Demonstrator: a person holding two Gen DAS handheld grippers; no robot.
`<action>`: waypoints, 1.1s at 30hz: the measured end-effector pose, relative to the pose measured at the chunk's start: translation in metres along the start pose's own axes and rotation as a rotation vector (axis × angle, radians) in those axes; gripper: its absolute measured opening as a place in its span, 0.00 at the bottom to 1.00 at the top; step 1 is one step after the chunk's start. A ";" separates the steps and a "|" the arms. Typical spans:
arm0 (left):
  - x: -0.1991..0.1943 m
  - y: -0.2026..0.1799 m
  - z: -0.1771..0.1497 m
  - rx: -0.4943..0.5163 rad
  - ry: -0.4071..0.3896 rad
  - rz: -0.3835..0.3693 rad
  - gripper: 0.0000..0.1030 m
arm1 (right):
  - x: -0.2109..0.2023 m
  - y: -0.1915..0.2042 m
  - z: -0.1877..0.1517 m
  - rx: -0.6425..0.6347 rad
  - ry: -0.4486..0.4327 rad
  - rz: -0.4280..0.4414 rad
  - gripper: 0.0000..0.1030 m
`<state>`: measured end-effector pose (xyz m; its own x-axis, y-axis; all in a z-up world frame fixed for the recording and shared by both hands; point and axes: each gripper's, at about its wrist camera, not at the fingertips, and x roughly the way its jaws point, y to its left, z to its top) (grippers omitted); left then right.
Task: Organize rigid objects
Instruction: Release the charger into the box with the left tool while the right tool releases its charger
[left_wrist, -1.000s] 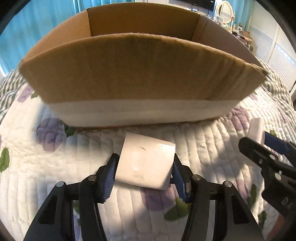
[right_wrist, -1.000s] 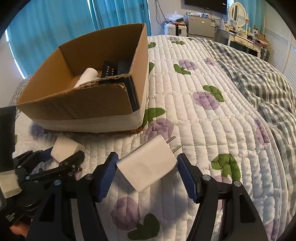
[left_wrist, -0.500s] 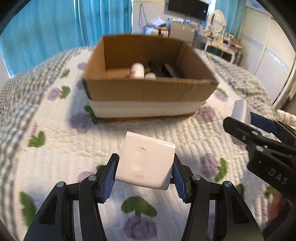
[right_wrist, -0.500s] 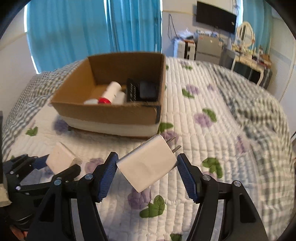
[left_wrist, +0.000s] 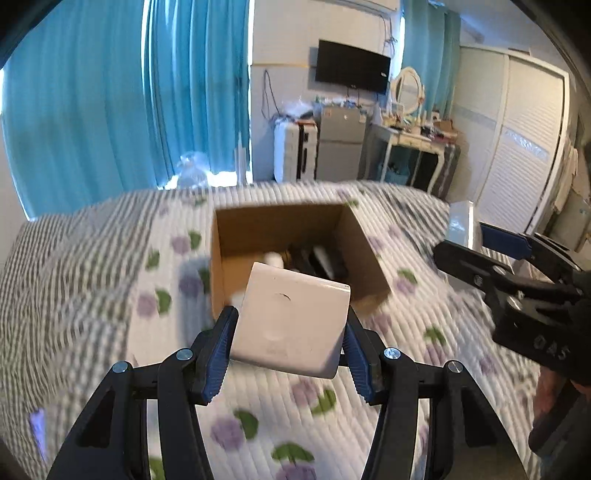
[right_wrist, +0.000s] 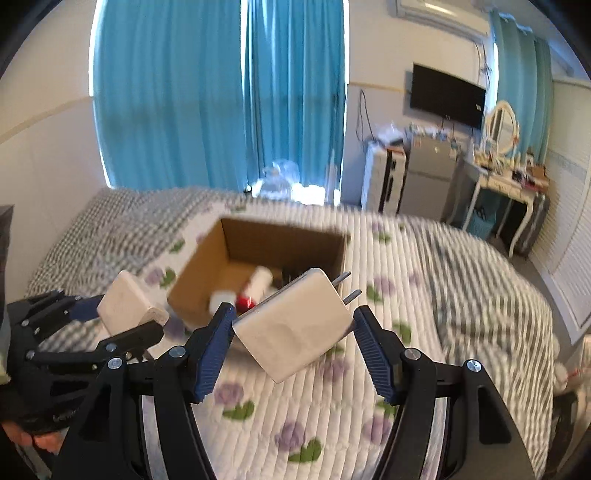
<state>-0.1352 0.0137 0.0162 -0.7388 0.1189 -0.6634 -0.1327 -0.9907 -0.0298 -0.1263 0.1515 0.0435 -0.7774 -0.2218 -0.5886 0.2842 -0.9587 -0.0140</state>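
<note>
Two white chargers: left tongs (left_wrist: 290, 341) grasp one charger (left_wrist: 291, 319); right tongs (right_wrist: 293, 345) grasp the second charger (right_wrist: 295, 326), both above the bed (right_wrist: 424, 295), prongs pointing up-right beyond the open box (right_wrist: 258, 266).

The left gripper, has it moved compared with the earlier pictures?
Yes. The left gripper has risen: the cardboard box, earlier looming close, now sits small and below.
</note>
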 end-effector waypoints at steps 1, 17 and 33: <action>0.004 0.001 0.011 0.014 -0.011 0.023 0.54 | 0.000 0.000 0.009 -0.007 -0.014 0.001 0.64; 0.174 0.021 0.049 0.031 0.162 0.067 0.54 | 0.129 -0.018 0.056 -0.028 0.051 0.067 0.64; 0.189 0.022 0.046 0.090 0.125 0.130 0.68 | 0.187 -0.032 0.032 -0.039 0.104 0.090 0.64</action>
<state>-0.3082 0.0170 -0.0755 -0.6662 -0.0245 -0.7454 -0.1039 -0.9867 0.1253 -0.2988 0.1351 -0.0397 -0.6862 -0.2850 -0.6693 0.3733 -0.9276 0.0123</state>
